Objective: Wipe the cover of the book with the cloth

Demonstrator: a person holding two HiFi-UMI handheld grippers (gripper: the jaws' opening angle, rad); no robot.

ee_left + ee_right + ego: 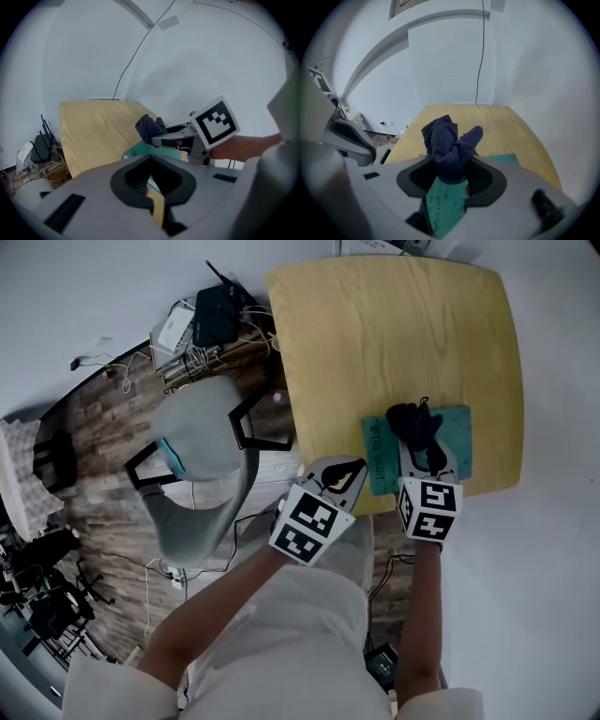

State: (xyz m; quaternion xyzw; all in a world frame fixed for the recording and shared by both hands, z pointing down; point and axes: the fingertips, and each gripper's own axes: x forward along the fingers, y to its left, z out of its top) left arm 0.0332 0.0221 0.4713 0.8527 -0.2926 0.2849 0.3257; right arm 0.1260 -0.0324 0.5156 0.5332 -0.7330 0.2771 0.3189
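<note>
A teal book (461,439) lies near the front edge of the light wooden table (375,334). My right gripper (419,440) is shut on a bunched dark navy cloth (413,422), which rests on the book's cover. In the right gripper view the cloth (447,140) sticks up between the jaws, with the book (445,202) below. My left gripper (358,466) hovers at the table's front edge, just left of the book, shut with nothing in it. The left gripper view shows the book (139,151), the cloth (149,125) and the right gripper (155,139) to the right.
A grey chair (202,442) stands left of the table on the wood-pattern floor. A black router and tangled cables (211,320) lie at the back left. White walls stand close behind and right of the table (501,126).
</note>
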